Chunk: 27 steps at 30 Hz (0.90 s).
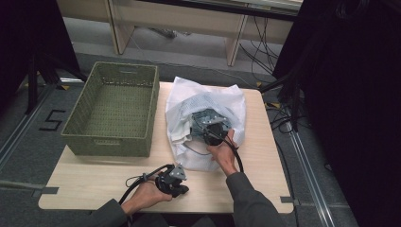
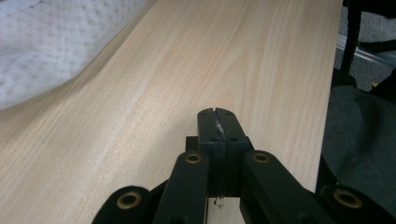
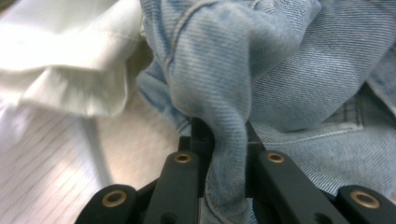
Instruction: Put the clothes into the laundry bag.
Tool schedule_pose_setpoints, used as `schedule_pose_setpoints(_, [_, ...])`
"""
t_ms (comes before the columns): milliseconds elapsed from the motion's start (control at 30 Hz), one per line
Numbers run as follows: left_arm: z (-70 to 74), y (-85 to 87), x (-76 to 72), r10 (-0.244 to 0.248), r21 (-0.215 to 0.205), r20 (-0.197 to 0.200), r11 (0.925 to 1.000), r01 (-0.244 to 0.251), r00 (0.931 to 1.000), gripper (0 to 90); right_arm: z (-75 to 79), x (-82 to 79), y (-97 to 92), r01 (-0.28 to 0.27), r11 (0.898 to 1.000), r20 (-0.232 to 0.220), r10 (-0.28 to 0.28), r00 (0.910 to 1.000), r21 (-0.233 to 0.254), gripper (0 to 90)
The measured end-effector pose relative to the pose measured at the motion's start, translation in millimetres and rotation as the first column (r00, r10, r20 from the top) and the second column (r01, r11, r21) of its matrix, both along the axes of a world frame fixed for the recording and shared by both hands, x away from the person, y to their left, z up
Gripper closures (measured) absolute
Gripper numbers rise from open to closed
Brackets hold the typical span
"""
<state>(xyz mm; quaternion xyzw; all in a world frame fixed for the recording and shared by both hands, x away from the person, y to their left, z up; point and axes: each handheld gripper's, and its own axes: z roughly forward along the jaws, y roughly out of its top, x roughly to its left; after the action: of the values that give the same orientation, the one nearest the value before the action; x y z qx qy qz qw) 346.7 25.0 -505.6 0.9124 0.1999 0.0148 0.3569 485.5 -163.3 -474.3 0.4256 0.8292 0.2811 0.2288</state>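
Between the right gripper [image 3: 219, 140] jaws: a fold of denim garment [image 3: 289, 79], pinched. It lies in the white laundry pile [image 1: 189, 97] mid-table, beside the green basket [image 1: 113, 109]. Soft, floppy, will drape; grab thick seams. Left gripper [image 2: 218, 122] jaws pressed together, empty, over bare table [image 2: 187, 60].

table [image 1: 108, 177] | green basket [image 1: 113, 109] left | clothes pile [image 1: 204, 118] centre
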Motion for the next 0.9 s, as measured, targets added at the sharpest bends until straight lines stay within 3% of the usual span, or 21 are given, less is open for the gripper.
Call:
schedule_pose_setpoints(67, [0.5, 0.1, -0.1, 0.016, -0.013, 0.012, 0.9998, -0.016, 0.9998, 84.8, 0.8, -5.2, 0.0, -0.011, 1.000, -0.051, 0.012, 0.9986, 0.008, 83.3])
schedule_pose_setpoints(100, [0.5, 0.1, -0.1, 0.016, -0.013, 0.012, 0.9998, -0.016, 0.9998, 83.1, 0.8, -5.2, 0.0, -0.011, 1.000, -0.051, 0.012, 0.9986, 0.008, 83.3])
schedule_pose_setpoints(133, [2.5, 0.7, 1.7, 0.037, -0.044, 0.013, 0.9984, -0.037, 0.9992, 79.9, -1.2, -9.7, -4.3, -0.033, 0.999, -0.080, 0.035, 0.9962, 0.028, 83.5])
schedule_pose_setpoints(167, [9.9, 3.0, 6.6, 0.063, -0.077, 0.067, 0.9954, -0.057, 0.9958, 77.0, -0.8, -11.4, -6.9, -0.052, 0.998, -0.097, 0.055, 0.9938, 0.029, 83.5])
schedule_pose_setpoints(200, [12.4, 2.7, 8.4, 0.078, -0.097, 0.092, 0.9929, -0.069, 0.9927, 74.4, -0.1, -13.6, -8.7, -0.063, 0.997, -0.103, 0.067, 0.9924, 0.035, 83.6])
schedule_pose_setpoints(233, [14.8, 3.0, 11.5, 0.072, -0.085, 0.116, 0.9944, -0.063, 0.9906, 71.2, -1.6, -15.7, -7.5, -0.049, 0.997, -0.088, 0.054, 0.9947, 0.058, 83.6])
schedule_pose_setpoints(300, [15.5, 0.7, 15.2, 0.087, -0.087, 0.142, 0.9934, -0.075, 0.9861, 60.8, 0.8, -19.1, -9.3, -0.065, 0.997, -0.120, 0.070, 0.9904, 0.047, 83.5])
schedule_pose_setpoints(400, [11.2, -5.8, 15.7, 0.095, -0.085, 0.138, 0.9929, -0.083, 0.9859, 47.0, 2.8, -23.2, -11.1, -0.070, 0.996, -0.133, 0.077, 0.9881, 0.055, 83.3])
schedule_pose_setpoints(433, [5.7, -13.4, 16.3, 0.091, -0.065, 0.171, 0.9946, -0.081, 0.9810, 42.2, 3.4, -27.9, -11.2, -0.086, 0.995, -0.131, 0.092, 0.9871, 0.048, 82.9])
schedule_pose_setpoints(467, [3.7, -16.6, 17.7, 0.076, -0.051, 0.203, 0.9964, -0.068, 0.9763, 39.5, 4.7, -31.0, -11.1, -0.083, 0.995, -0.143, 0.090, 0.9856, 0.052, 82.6])
schedule_pose_setpoints(533, [-0.8, -23.2, 18.2, 0.081, -0.037, 0.216, 0.9965, -0.074, 0.9730, 37.9, 3.5, -33.2, -9.4, -0.079, 0.994, -0.144, 0.089, 0.9855, 0.077, 82.4])
schedule_pose_setpoints(567, [-5.1, -30.8, 19.3, 0.078, -0.035, 0.195, 0.9967, -0.073, 0.9777, 36.7, 4.0, -37.0, -9.9, -0.109, 0.993, -0.139, 0.115, 0.9835, 0.051, 81.7])
schedule_pose_setpoints(633, [-9.5, -37.5, 20.3, 0.082, -0.036, 0.195, 0.9965, -0.076, 0.9774, 39.8, 5.9, -41.5, -7.9, -0.123, 0.991, -0.154, 0.131, 0.9794, 0.061, 80.5])
schedule_pose_setpoints(667, [-10.1, -38.7, 21.0, 0.085, -0.050, 0.176, 0.9958, -0.077, 0.9808, 41.2, 6.9, -43.6, -7.1, -0.127, 0.990, -0.158, 0.136, 0.9779, 0.066, 79.3])
schedule_pose_setpoints(700, [-10.6, -39.4, 21.5, 0.084, -0.068, 0.154, 0.9949, -0.074, 0.9845, 47.5, 6.7, -45.9, -5.6, -0.118, 0.989, -0.163, 0.130, 0.9780, 0.085, 77.7])
schedule_pose_setpoints(733, [-10.5, -39.7, 21.2, 0.089, -0.072, 0.144, 0.9943, -0.079, 0.9856, 55.3, 7.2, -46.1, -6.7, -0.141, 0.988, -0.165, 0.149, 0.9750, 0.062, 75.8])
schedule_pose_setpoints(800, [-9.3, -39.2, 20.8, 0.070, -0.061, 0.162, 0.9963, -0.061, 0.9843, 68.5, 5.9, -47.0, -5.7, -0.135, 0.989, -0.154, 0.143, 0.9777, 0.062, 67.1])
schedule_pose_setpoints(833, [-9.6, -39.7, 18.7, 0.096, -0.068, 0.145, 0.9939, -0.087, 0.9848, 75.1, 4.3, -46.8, -6.3, -0.147, 0.987, -0.159, 0.156, 0.9750, 0.065, 61.5])
schedule_pose_setpoints(867, [-9.3, -39.1, 17.5, 0.090, -0.069, 0.138, 0.9943, -0.081, 0.9863, 82.5, 4.7, -49.0, -4.1, -0.109, 0.990, -0.196, 0.125, 0.9727, 0.088, 59.0])
schedule_pose_setpoints(900, [-9.3, -39.1, 17.5, 0.090, -0.069, 0.138, 0.9943, -0.081, 0.9863, 86.4, 3.5, -50.2, -3.4, -0.129, 0.988, -0.208, 0.143, 0.9675, 0.081, 57.2])
